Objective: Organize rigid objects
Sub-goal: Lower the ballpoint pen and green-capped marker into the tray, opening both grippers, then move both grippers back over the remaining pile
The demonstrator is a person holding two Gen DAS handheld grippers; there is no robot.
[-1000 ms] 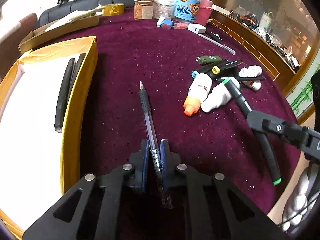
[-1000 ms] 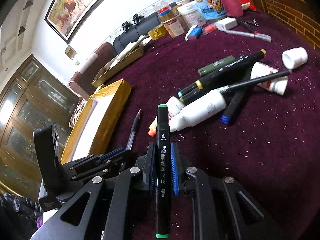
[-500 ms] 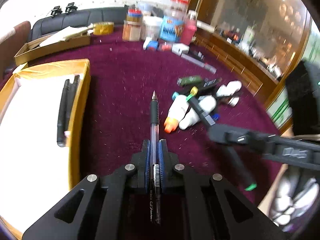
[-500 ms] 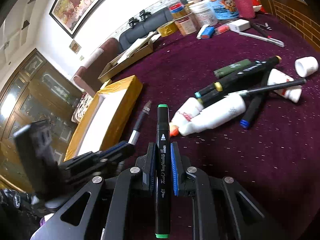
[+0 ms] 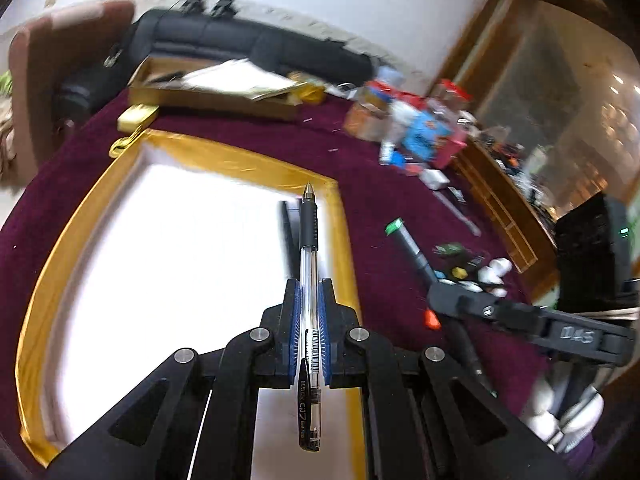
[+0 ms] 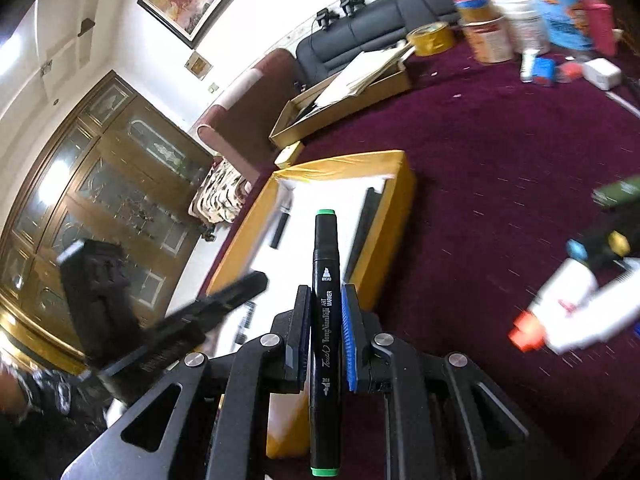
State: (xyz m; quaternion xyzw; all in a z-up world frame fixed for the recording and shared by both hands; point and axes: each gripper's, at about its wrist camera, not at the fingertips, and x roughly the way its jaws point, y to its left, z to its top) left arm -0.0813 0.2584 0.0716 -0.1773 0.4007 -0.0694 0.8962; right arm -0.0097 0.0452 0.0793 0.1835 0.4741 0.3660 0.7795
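Observation:
My left gripper (image 5: 309,292) is shut on a clear gel pen (image 5: 309,264) with a black grip, tip pointing forward, hanging over the right part of the gold-rimmed white box (image 5: 76,216). My right gripper (image 6: 326,300) is shut on a black art marker (image 6: 326,280) with green ends, held above the near corner of the same gold box (image 6: 394,200). Dark pens (image 6: 362,224) lie inside the box along its right wall. In the left wrist view the right gripper (image 5: 434,284) with its marker (image 5: 408,240) sits to the right over the maroon cloth.
A pile of markers and white glue bottles (image 6: 568,304) lies on the maroon tablecloth (image 6: 500,160) to the right. Jars and tubs (image 6: 520,20) stand at the far edge, beside a flat cardboard box (image 6: 340,100) with papers. A black sofa (image 5: 240,44) lies behind.
Both grippers have swung left and lifted with their loads, from over the pile and bare cloth to the gold box. The pen was raised off the cloth.

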